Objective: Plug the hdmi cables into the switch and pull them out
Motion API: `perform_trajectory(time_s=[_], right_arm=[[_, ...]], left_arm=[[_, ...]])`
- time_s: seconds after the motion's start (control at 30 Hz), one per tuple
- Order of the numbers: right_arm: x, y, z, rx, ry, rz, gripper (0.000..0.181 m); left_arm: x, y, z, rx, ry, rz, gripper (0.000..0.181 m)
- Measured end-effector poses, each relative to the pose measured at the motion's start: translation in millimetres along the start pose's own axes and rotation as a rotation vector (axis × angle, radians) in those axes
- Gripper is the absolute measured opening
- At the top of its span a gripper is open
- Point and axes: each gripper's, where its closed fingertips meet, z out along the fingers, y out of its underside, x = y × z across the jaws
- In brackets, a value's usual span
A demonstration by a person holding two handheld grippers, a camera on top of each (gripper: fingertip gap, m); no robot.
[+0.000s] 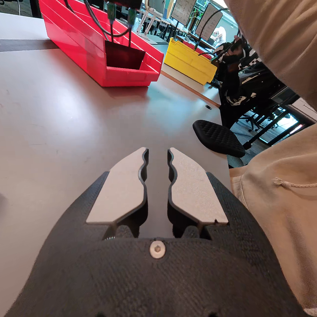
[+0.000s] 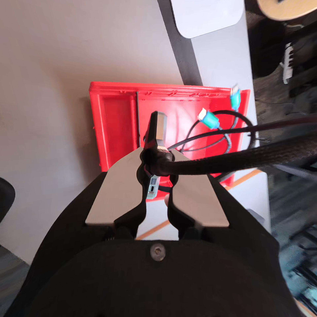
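My right gripper (image 2: 157, 159) is shut on the black plug of a thick braided hdmi cable (image 2: 240, 159), where it meets the grey and black switch (image 2: 157, 130). It holds the switch in the air above the red bin (image 2: 118, 123). Two more cables with teal plugs (image 2: 210, 120) (image 2: 235, 101) rise from the bin, their metal ends bare. In the left wrist view these plugs (image 1: 111, 10) (image 1: 132, 15) show above the red bin (image 1: 89, 56). My left gripper (image 1: 157, 152) is open and empty, low over the grey table (image 1: 68, 120), well short of the bin.
A yellow bin (image 1: 187, 63) stands on a second table behind the red one. A person in a beige hoodie (image 1: 283, 188) fills the right side. A black chair armrest (image 1: 217, 137) sits by the table edge. A white device (image 2: 205, 15) lies beyond the red bin. There is about 40 cm between the tips of the two grippers.
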Motion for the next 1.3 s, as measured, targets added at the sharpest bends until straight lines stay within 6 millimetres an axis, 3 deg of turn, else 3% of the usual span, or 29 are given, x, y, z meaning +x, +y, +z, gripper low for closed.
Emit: perform_trajectory(time_s=[0.03,0.3,0.5,0.67,0.83,1.03,1.13,1.3], right_arm=[[4,1,11,0.018,-0.021,0.027,0.026],[22,-14,64,0.178,-0.240,0.258,0.024],[25,-23,95,0.088,-0.121,0.211,0.026],[10,-26,103,-0.062,0.007,0.104,0.033],[-15,-39,65,0.110,0.048,0.123,0.044],[-63,-57,2,0.723,0.066,0.384,0.041],[-103,-54,5,0.901,0.118,0.491,0.045],[-166,-51,42,0.961,0.163,0.561,0.049]], left_arm=[[-1,0,0,0.000,0.001,-0.005,0.021],[-3,1,-1,0.008,0.004,-0.033,0.021],[-5,-1,-3,0.023,0.013,-0.056,0.020],[-5,-1,-4,0.031,-0.006,-0.037,0.020],[-7,-4,-6,0.042,-0.046,-0.002,0.020],[-15,-7,-8,0.050,-0.121,0.052,0.021],[-24,-9,-11,0.063,-0.193,0.075,0.025],[-36,-14,-17,0.085,-0.299,0.108,0.030]])
